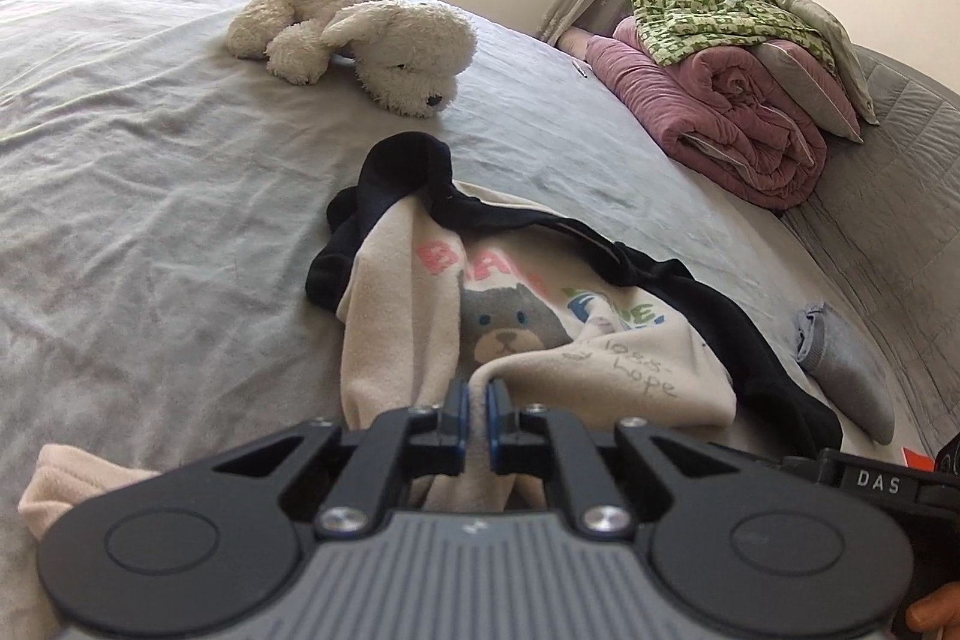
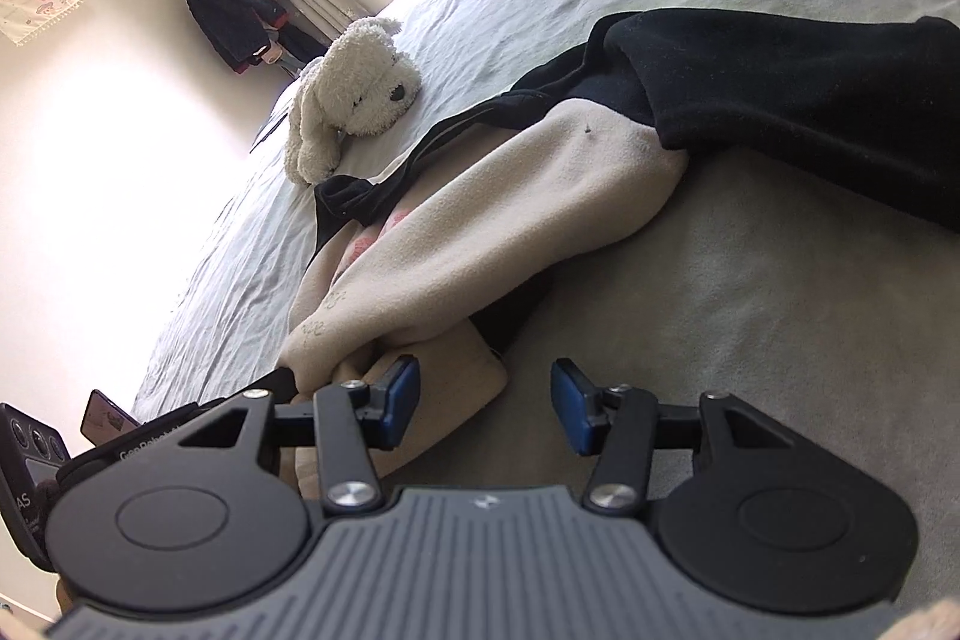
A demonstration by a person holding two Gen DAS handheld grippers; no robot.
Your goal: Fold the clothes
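Observation:
A cream sweatshirt (image 1: 420,316) with black sleeves and a bear print lies crumpled on the grey bed sheet (image 1: 150,172). My left gripper (image 1: 478,400) is shut on a fold of its cream hem, lifting it slightly. In the right wrist view the same sweatshirt (image 2: 480,220) stretches away, its black sleeve (image 2: 810,112) lying to the right. My right gripper (image 2: 485,403) is open just above the sheet, its left pad beside the cream hem, holding nothing.
A white plush dog (image 1: 366,34) lies further up the bed and also shows in the right wrist view (image 2: 354,94). A folded pink quilt with pillow and green garment (image 1: 738,58) sits at the right. A grey sock (image 1: 846,358) lies near the sweatshirt.

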